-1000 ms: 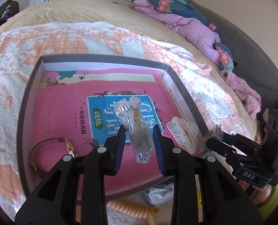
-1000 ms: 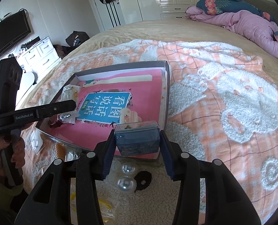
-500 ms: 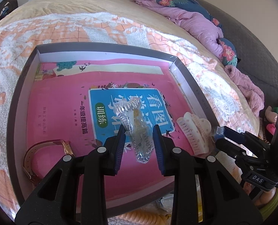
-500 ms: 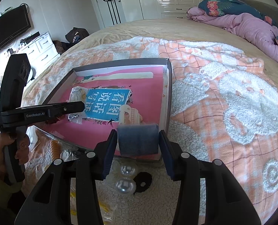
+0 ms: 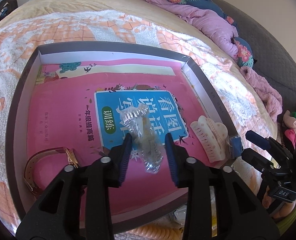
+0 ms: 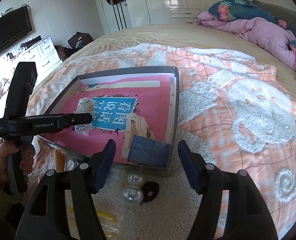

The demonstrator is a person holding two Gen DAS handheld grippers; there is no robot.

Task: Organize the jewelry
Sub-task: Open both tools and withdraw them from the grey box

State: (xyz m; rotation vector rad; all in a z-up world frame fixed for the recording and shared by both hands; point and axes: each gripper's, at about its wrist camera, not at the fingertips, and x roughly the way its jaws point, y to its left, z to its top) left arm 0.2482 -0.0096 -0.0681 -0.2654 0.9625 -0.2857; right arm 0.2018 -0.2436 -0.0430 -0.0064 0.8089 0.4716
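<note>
Tray [image 5: 205, 84] on bed holds pink book [image 5: 68, 120], watch [image 5: 34, 166], hair clip [image 5: 207, 138], blue box [image 6: 149, 150] in near corner. Both claws just opening: left claw [image 5: 148, 150] open w/ clear bag [image 5: 144, 136] loose between, right claw [image 6: 146, 156] open, off the box.

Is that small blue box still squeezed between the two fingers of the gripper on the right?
No: the small blue box lies in the near corner of the grey tray, and the right hand-held gripper stands open, clear of it.

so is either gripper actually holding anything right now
No. The right gripper is open, the blue box resting in the tray. The left gripper has opened around the clear packet.
</note>
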